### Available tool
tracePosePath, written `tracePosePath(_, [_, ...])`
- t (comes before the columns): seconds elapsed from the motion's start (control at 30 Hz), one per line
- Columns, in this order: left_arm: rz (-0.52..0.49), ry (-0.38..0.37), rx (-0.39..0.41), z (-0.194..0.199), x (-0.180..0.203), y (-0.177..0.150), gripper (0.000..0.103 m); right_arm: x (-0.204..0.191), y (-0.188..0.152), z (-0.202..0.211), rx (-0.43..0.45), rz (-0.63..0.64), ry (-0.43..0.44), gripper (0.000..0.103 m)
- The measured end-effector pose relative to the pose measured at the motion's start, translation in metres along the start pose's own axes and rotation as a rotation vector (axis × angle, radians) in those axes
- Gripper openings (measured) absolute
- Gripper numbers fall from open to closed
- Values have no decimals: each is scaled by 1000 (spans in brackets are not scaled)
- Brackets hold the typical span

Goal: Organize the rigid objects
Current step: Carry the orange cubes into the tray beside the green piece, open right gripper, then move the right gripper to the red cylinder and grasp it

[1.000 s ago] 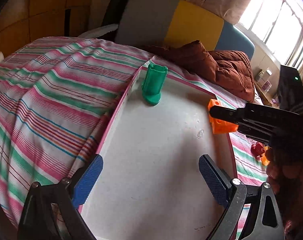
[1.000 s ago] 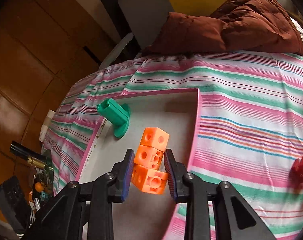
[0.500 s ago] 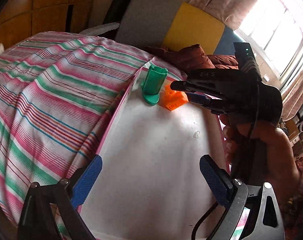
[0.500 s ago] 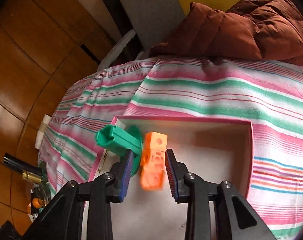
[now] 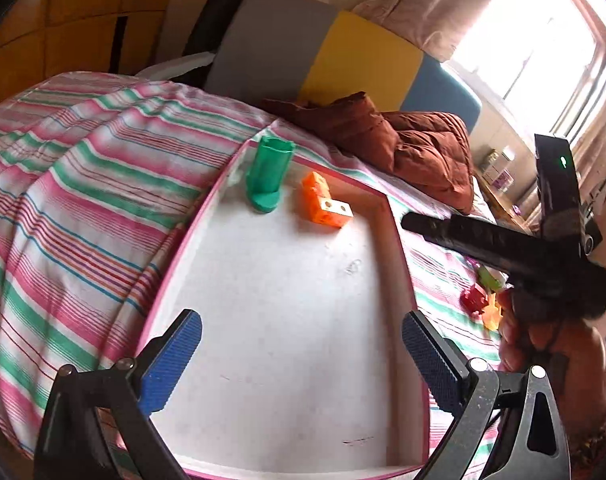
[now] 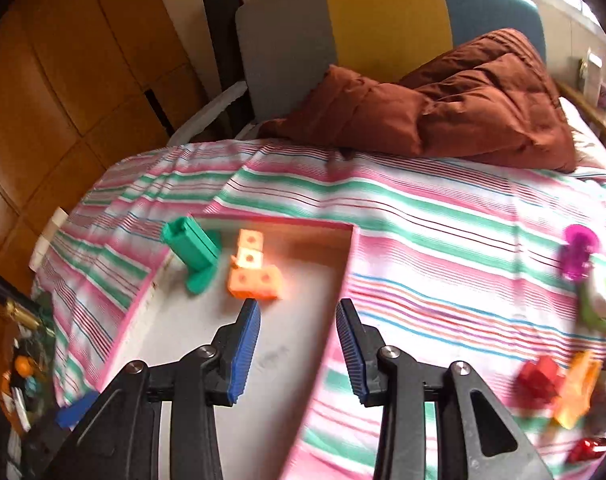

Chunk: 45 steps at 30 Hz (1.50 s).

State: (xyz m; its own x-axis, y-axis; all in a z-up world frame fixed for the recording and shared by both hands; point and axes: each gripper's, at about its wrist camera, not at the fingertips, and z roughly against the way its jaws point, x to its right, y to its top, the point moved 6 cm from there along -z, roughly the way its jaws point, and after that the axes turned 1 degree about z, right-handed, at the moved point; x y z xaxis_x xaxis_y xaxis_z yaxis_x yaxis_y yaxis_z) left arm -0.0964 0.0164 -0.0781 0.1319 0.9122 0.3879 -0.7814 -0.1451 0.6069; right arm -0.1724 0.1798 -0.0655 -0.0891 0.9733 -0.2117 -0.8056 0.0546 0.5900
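A white tray with a pink rim [image 5: 383, 216] [image 6: 349, 256] lies on the striped bedspread. At its far end stands a green flanged tube [image 5: 269, 174] [image 6: 193, 254], and beside it lies an orange block piece [image 5: 325, 206] [image 6: 255, 270], free of any grip. My right gripper [image 6: 297, 320] hovers just short of the orange piece, its jaws opening, nothing between them. Seen from the left wrist view, the right gripper [image 5: 415, 222] sits over the tray's right rim. My left gripper [image 5: 299, 344] is open and empty above the tray's near half.
Loose toys lie on the bedspread right of the tray: a red block [image 6: 541, 376], an orange piece [image 6: 575, 388], a magenta piece [image 6: 579, 250] and a green-white one [image 6: 601, 300]. A brown quilt [image 6: 443, 100] is bunched by the headboard. The bed's left edge drops to cluttered floor.
The right gripper carried the orange block piece to the tray's far end beside the green tube, let go of it, and drew back up and to the right. The left gripper stayed put.
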Motion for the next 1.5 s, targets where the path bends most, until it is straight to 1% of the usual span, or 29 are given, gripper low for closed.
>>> tracePosePath(0.1, [-26, -21, 6, 3, 11, -3, 101, 15, -19, 19, -14, 20, -55, 39])
tracePosePath(0.23, [-67, -52, 14, 8, 27, -10, 101, 41, -49, 39, -38, 2, -88, 40])
tracePosePath(0.37, [-131, -76, 35, 14, 46, -18, 102, 73, -77, 58, -62, 5, -139, 40])
tracePosePath(0.47, [-179, -93, 45, 18, 60, -25, 103, 102, -94, 74, -67, 40, -201, 40])
tracePosePath(0.57, [-210, -104, 47, 20, 71, -31, 103, 140, -101, 95, -28, 88, -305, 40])
tracePosePath(0.6, [-219, -106, 47, 20, 75, -33, 103, 156, -100, 104, -6, 84, -341, 40])
tracePosePath(0.67, [-234, -109, 46, 22, 81, -38, 103, 190, -100, 119, 38, 39, -388, 40])
tracePosePath(0.77, [-243, -99, 36, 21, 88, -46, 103, 236, -101, 136, 72, -49, -441, 41])
tracePosePath(0.8, [-240, -97, 32, 21, 90, -49, 103, 247, -103, 139, 78, -80, -440, 41])
tracePosePath(0.87, [-232, -98, 29, 22, 95, -55, 103, 265, -106, 140, 48, -173, -431, 41])
tracePosePath(0.9, [-233, -97, 26, 22, 98, -57, 103, 271, -106, 141, 46, -220, -409, 41])
tracePosePath(1.0, [-250, -102, 19, 21, 110, -64, 103, 284, -110, 140, 37, -361, -265, 41])
tracePosePath(1.07, [-271, -107, 17, 20, 119, -66, 103, 287, -117, 134, -11, -408, -221, 41])
tracePosePath(1.17, [-300, -111, 20, 18, 133, -69, 103, 281, -128, 125, -85, -395, -226, 41])
tracePosePath(1.23, [-312, -107, 17, 16, 139, -70, 103, 274, -135, 118, -123, -400, -168, 42])
tracePosePath(1.27, [-318, -108, 11, 14, 142, -71, 103, 271, -136, 117, -126, -413, -124, 45])
tracePosePath(1.3, [-322, -108, 6, 13, 144, -73, 103, 267, -136, 114, -137, -414, -90, 45])
tracePosePath(1.37, [-323, -106, 3, 11, 148, -74, 103, 256, -137, 110, -163, -383, -47, 45])
tracePosePath(1.43, [-325, -106, -3, 9, 150, -76, 103, 243, -138, 108, -178, -327, -42, 45])
tracePosePath(1.5, [-323, -104, -9, 7, 150, -76, 103, 234, -136, 109, -170, -270, -61, 45])
